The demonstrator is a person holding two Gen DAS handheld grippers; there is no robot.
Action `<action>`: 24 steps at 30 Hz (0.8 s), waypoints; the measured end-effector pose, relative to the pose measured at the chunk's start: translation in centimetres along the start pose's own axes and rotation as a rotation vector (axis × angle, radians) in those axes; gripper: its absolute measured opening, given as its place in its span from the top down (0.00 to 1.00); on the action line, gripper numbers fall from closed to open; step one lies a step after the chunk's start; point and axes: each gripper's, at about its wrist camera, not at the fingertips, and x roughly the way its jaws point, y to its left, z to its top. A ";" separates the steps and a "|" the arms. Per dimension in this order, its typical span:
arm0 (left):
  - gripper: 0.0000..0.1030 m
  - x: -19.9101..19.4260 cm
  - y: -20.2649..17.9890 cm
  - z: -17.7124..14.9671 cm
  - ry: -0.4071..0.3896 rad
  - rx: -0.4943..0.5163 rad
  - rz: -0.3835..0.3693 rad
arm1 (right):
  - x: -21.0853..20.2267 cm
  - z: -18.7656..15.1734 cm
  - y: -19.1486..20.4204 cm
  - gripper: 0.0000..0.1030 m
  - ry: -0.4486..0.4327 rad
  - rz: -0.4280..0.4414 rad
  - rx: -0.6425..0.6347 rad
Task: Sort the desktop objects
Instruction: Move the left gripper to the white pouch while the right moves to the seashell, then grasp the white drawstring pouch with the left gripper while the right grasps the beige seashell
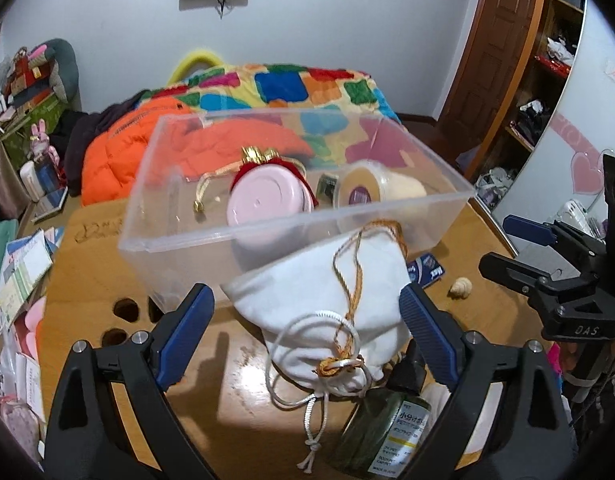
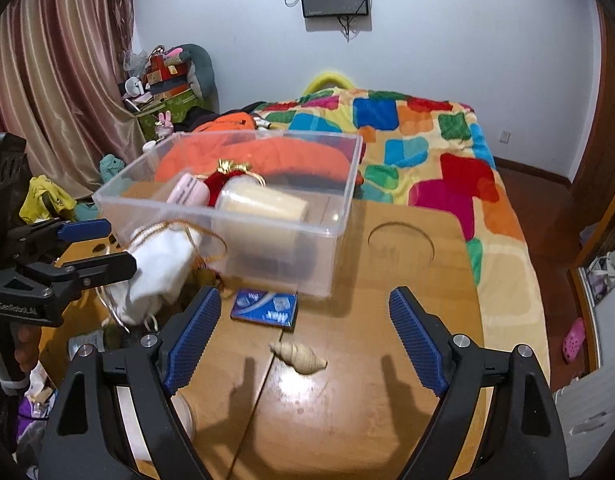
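The clear plastic storage box (image 1: 211,236) at twelve o'clock already holds a pink round-lidded jar (image 1: 263,206), a red velvet pouch with gold trim (image 1: 267,160) and a cream tub (image 1: 381,190) — so sorting looks partly done. The left gripper (image 1: 305,314), jaws apart, straddles the white drawstring cloth bag (image 1: 327,304) against the box's near wall, a green labelled bottle (image 1: 381,432) at five o'clock. The right gripper (image 2: 305,338), also spread and empty, frames the beige spiral seashell (image 2: 299,356) with the blue card packet (image 2: 265,308) at eleven — open wooden tabletop (image 2: 407,360) to its right, its edge beyond.

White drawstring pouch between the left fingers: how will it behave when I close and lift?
The white pouch looks soft, so it will probably squash and sag. Its loose cords may dangle and snag the green bottle beside it.
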 end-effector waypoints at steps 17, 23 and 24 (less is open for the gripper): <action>0.08 2.4 -1.5 -1.0 0.082 0.027 -0.034 | 2.5 -3.5 -1.8 0.42 0.122 0.085 0.024; 0.08 3.1 -1.5 -1.3 0.092 0.014 -0.034 | 3.0 -3.6 -1.4 0.44 0.126 0.084 0.019; 0.08 3.1 -1.6 -1.3 0.087 0.017 -0.031 | 3.1 -3.5 -1.2 0.44 0.126 0.080 0.013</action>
